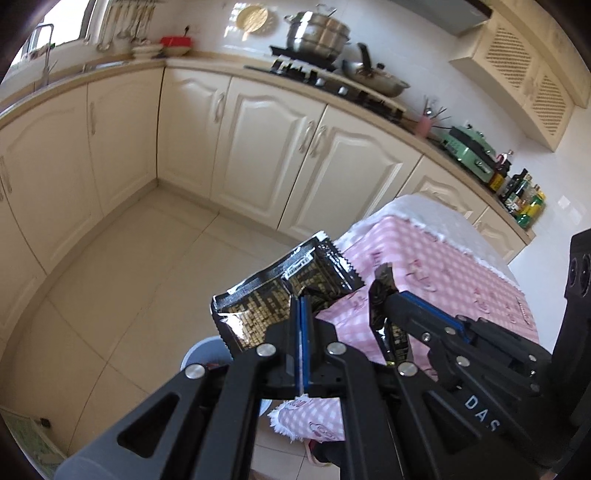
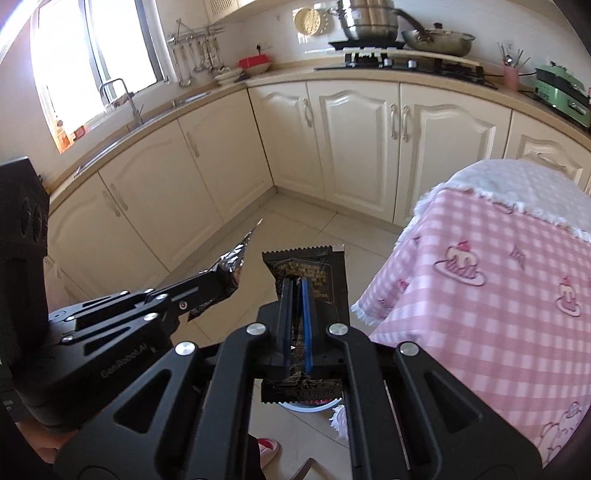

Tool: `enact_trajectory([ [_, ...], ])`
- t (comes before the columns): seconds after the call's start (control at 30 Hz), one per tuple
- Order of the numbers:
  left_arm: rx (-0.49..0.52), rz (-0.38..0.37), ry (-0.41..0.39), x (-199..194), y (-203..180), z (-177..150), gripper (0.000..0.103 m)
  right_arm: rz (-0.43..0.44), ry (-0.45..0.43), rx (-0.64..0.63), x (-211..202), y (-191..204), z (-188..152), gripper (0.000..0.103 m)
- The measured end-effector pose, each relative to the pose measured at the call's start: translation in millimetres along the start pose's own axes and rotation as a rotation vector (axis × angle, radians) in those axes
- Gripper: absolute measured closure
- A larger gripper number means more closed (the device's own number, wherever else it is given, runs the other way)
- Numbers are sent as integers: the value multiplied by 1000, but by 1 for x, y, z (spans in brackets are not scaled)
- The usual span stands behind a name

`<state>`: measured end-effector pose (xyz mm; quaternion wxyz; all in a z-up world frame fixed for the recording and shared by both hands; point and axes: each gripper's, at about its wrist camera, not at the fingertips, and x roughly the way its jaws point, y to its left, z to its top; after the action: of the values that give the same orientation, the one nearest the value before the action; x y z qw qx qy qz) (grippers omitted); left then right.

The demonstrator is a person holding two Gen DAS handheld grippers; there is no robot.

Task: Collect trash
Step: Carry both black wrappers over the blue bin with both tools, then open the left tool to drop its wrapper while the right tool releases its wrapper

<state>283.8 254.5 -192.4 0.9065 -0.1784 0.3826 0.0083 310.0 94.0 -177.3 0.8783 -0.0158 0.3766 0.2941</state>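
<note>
A cream-cabinet kitchen (image 2: 354, 140) ran round two walls, with a pale tiled floor (image 1: 122, 280) and a stove carrying a steel pot (image 1: 317, 33) at about 12 o'clock in the left wrist view. A worktop under a pink checked cloth (image 2: 491, 295) filled the 3 o'clock side of the right wrist view.

The left tool (image 1: 301, 306) was clamped on a black-and-gold wrapper (image 1: 280, 291), which stuck up past its tips. The right tool (image 2: 295, 291) was clamped on a second black wrapper (image 2: 306, 269). Both wrappers hung off the worktop's edge, over the floor.

A pale round rim, probably a bin (image 1: 201, 350), showed just beneath the tools, at 6 o'clock in both views and mostly hidden by them. Its contents could not be made out.

The step in hand looked like the carry to that bin. To do it well, each tool should be brought squarely over the rim before letting go, since light foil drifts. Dropping one wrapper at a time would keep them from catching on each other or on the cloth's fringe (image 2: 360, 312) close by.
</note>
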Motion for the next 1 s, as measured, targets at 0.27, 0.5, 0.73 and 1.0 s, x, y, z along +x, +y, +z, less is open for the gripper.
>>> enact_trajectory([
  [0.27, -22, 16, 70, 34, 19, -9, 102, 32, 40, -27, 29, 8, -8, 98],
  [0.5, -70, 21, 125, 56, 31, -13, 101, 34, 46, -59, 41, 14, -9, 98],
  [0.73, -63, 25, 124, 59, 33, -15, 101, 30, 45, -73, 45, 18, -10, 98],
  [1.0, -64, 25, 92, 49, 31, -7, 101, 27, 36, -70, 41, 20, -9, 98],
])
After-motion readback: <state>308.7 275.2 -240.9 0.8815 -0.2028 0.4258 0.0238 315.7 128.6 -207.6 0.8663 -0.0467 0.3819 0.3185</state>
